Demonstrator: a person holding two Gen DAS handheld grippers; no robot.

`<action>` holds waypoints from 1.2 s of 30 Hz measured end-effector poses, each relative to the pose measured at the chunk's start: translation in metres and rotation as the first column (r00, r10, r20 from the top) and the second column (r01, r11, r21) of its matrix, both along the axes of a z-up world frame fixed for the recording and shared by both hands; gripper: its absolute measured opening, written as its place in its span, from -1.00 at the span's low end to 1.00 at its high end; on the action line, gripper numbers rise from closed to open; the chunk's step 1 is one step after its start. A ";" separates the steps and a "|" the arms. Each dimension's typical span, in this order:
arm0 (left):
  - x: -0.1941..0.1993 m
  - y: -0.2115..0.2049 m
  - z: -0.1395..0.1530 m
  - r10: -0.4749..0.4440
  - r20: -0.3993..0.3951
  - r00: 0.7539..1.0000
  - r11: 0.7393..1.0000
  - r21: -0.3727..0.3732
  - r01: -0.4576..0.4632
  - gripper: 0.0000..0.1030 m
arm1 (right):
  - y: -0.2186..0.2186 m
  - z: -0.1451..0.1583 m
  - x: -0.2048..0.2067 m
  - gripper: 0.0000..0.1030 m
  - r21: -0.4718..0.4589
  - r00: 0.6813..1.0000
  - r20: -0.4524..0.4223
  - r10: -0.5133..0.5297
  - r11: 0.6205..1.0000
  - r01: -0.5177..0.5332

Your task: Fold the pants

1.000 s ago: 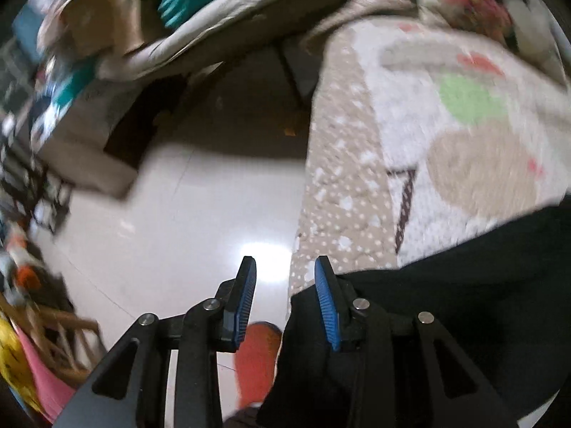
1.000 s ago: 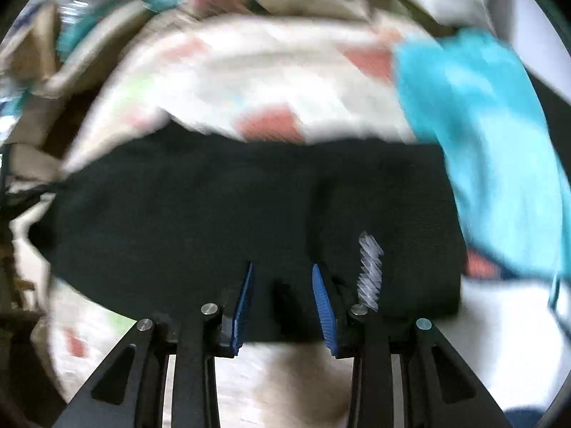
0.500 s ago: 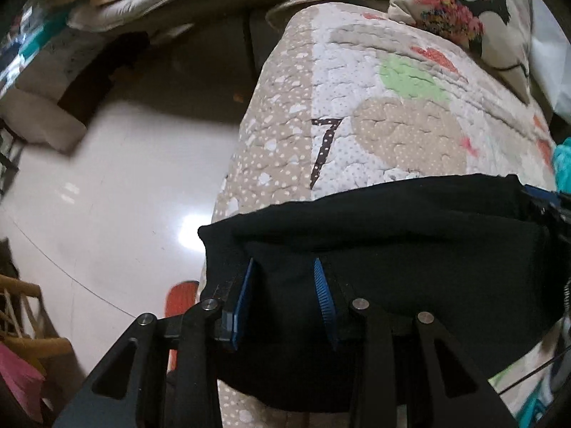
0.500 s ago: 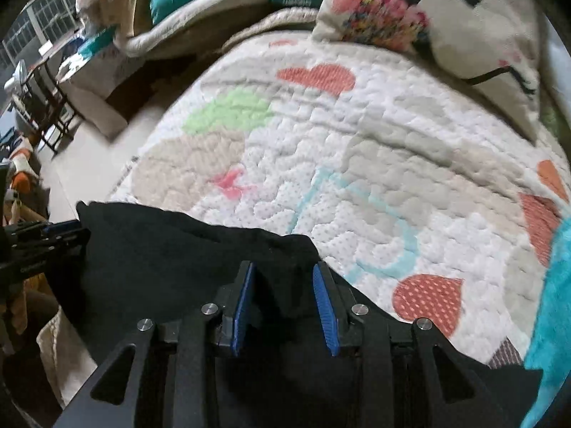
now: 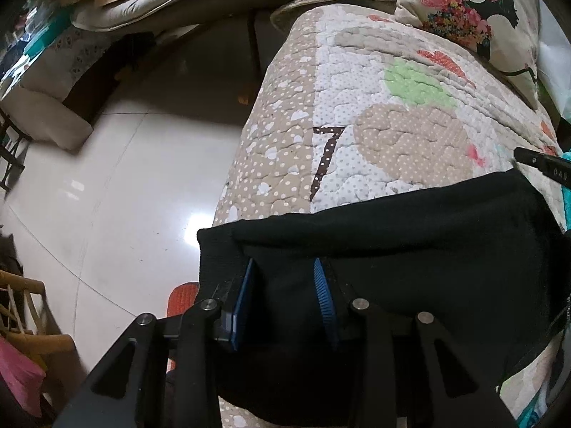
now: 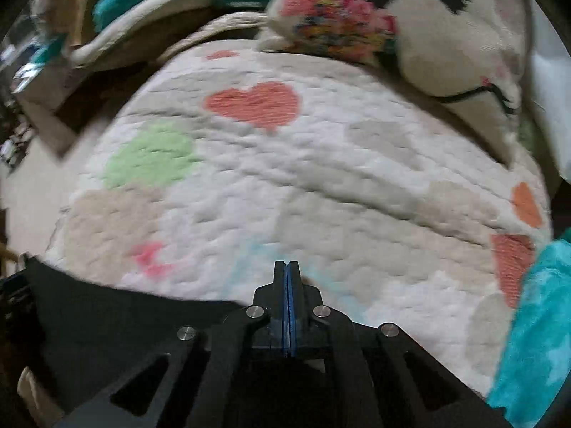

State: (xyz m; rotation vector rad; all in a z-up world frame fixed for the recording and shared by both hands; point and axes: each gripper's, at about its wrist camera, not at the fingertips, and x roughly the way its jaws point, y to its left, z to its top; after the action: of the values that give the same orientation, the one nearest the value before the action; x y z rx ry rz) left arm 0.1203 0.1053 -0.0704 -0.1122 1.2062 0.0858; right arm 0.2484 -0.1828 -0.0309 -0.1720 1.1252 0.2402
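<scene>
The black pants [image 5: 410, 246] lie across the near part of a quilted bedspread [image 5: 374, 135], their folded edge running left to right. My left gripper [image 5: 285, 278] is open, its blue fingers standing around a bunch of the pants' cloth near the left corner. In the right wrist view my right gripper [image 6: 287, 267] has its blue pads pressed together; the pants [image 6: 125, 317] spread left and beneath it, and I cannot tell whether cloth is pinched. The right gripper's tip also shows at the right edge of the left wrist view [image 5: 542, 164].
A floral pillow [image 6: 392, 28] lies at the bed's far end. A turquoise fleece cloth [image 6: 535, 321] lies at the right. The bed's left edge drops to a shiny tiled floor [image 5: 125, 196] with an orange slipper [image 5: 182, 296], hangers [image 5: 28, 321] and piled bedding [image 5: 142, 7].
The right gripper has closed from open and moved past the pants' edge over the quilt. The left gripper stays open around the pants' left corner, slightly further in.
</scene>
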 end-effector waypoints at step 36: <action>-0.079 0.124 -0.007 0.431 0.071 0.899 0.787 -0.517 -0.337 -0.30 | -0.085 0.027 -0.177 -0.55 0.334 0.959 0.056 -0.277 0.911 0.244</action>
State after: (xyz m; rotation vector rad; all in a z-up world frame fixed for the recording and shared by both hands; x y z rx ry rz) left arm 0.0417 0.2293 -0.0775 -0.8102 0.9777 0.1205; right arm 0.0709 -0.2681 -0.0042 0.2567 0.9791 0.1718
